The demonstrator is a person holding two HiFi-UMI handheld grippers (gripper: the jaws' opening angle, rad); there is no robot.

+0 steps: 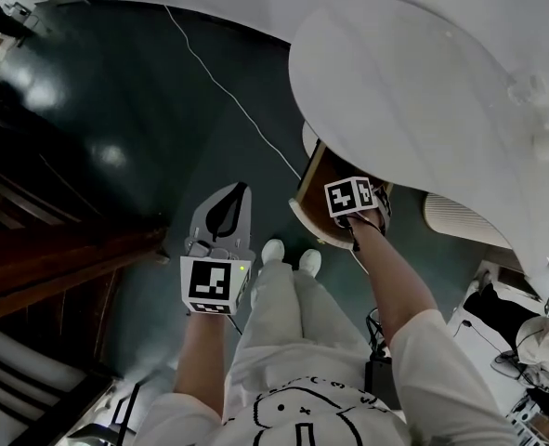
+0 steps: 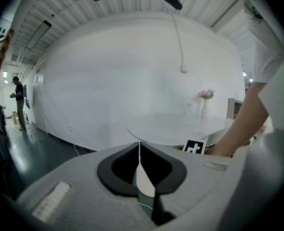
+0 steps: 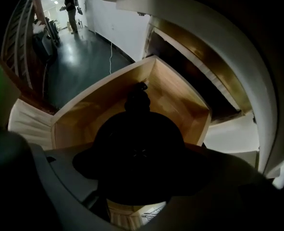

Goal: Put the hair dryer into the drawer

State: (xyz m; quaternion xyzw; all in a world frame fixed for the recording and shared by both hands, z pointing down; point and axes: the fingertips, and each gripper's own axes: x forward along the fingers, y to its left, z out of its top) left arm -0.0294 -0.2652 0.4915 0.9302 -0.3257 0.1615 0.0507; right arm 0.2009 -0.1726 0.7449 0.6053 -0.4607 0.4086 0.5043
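Observation:
The black hair dryer [image 3: 137,148] fills the middle of the right gripper view, and my right gripper [image 3: 138,174] is shut on it. Its dark body hangs just over the open wooden drawer [image 3: 178,97], whose light wood floor and walls show behind it. In the head view the drawer [image 1: 309,186] juts out from under the round white table [image 1: 413,91], with my right gripper [image 1: 358,204] at its front edge; the dryer itself is hidden there. My left gripper [image 1: 228,214] is held out over the dark floor to the left of the drawer, shut and holding nothing [image 2: 140,163].
A thin white cable [image 1: 228,91] runs across the dark glossy floor [image 1: 116,110]. Dark wooden stairs [image 1: 51,268] lie at the left. Gear and cables [image 1: 525,360] sit at the lower right. A flower vase [image 2: 205,105] stands on the table. A person [image 3: 70,6] stands far off.

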